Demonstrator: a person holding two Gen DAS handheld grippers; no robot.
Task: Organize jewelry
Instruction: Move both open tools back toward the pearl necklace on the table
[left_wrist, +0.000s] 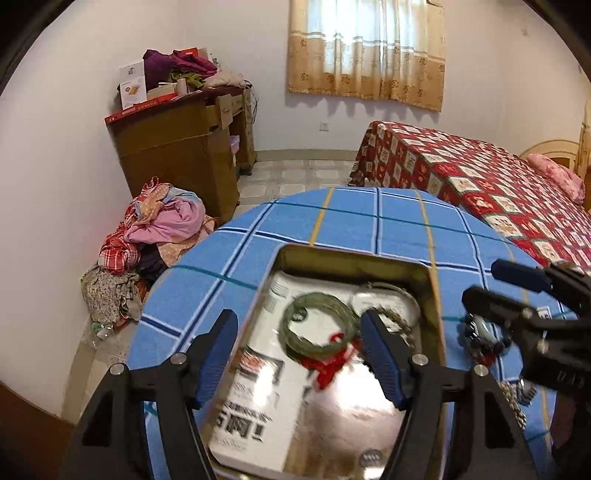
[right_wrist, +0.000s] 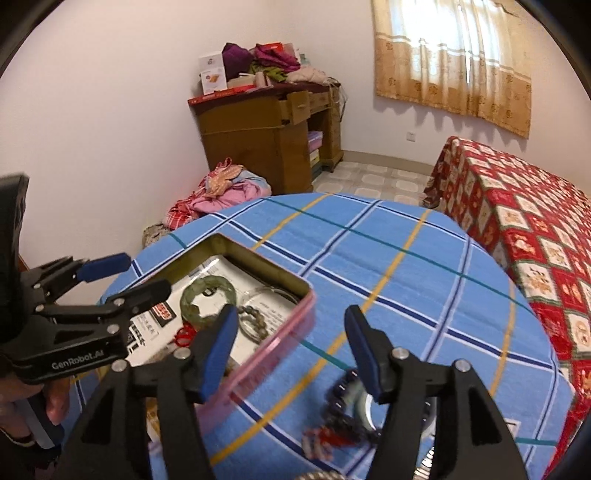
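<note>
An open tin (left_wrist: 436, 295) with a pink outer wall (right_wrist: 280, 339) lies on the round table's blue plaid cloth (right_wrist: 406, 280). Inside, on printed paper, lie a green bangle (left_wrist: 314, 332) (right_wrist: 207, 295), a red cord (left_wrist: 328, 365) and a pale beaded bracelet (right_wrist: 255, 325). My left gripper (left_wrist: 298, 317) (right_wrist: 146, 273) hangs open over the tin, nothing between its pads. My right gripper (right_wrist: 291, 313) (left_wrist: 484, 282) is open beside the tin's right wall, holding nothing. Below it on the cloth lies a dark bead bracelet (right_wrist: 343, 398) (left_wrist: 484, 339) with a red tassel (right_wrist: 325, 435).
A bed with a red patterned quilt (right_wrist: 535, 240) stands right of the table. A wooden desk piled with boxes and clothes (right_wrist: 273, 136) is against the far wall, a heap of clothes (left_wrist: 155, 240) on the floor by it. A hand (right_wrist: 55, 402) holds the left gripper.
</note>
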